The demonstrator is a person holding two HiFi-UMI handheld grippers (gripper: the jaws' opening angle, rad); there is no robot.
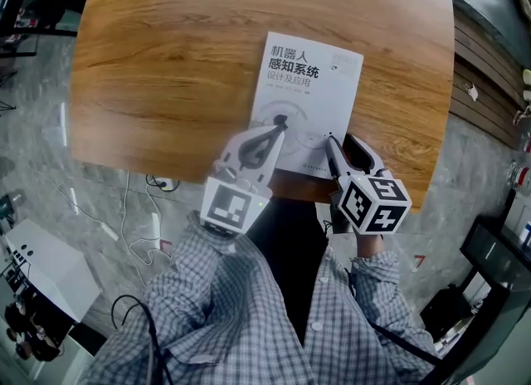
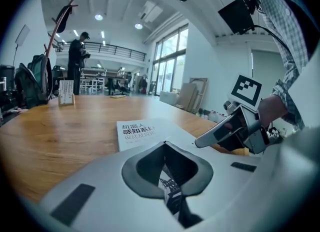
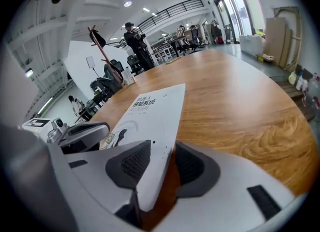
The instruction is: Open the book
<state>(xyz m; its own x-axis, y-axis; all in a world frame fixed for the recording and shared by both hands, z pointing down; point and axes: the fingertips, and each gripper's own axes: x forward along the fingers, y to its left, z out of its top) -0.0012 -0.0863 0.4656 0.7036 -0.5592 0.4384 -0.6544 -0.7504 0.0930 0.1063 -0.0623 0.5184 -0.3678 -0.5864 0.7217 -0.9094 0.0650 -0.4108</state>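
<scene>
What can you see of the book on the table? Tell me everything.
The book is a thin white paperback with dark Chinese title print and a grey circular graphic. It lies closed and flat, cover up, near the wooden table's near edge. The shut left gripper points at its lower cover; its near right corner sits between the open right gripper's jaws.
</scene>
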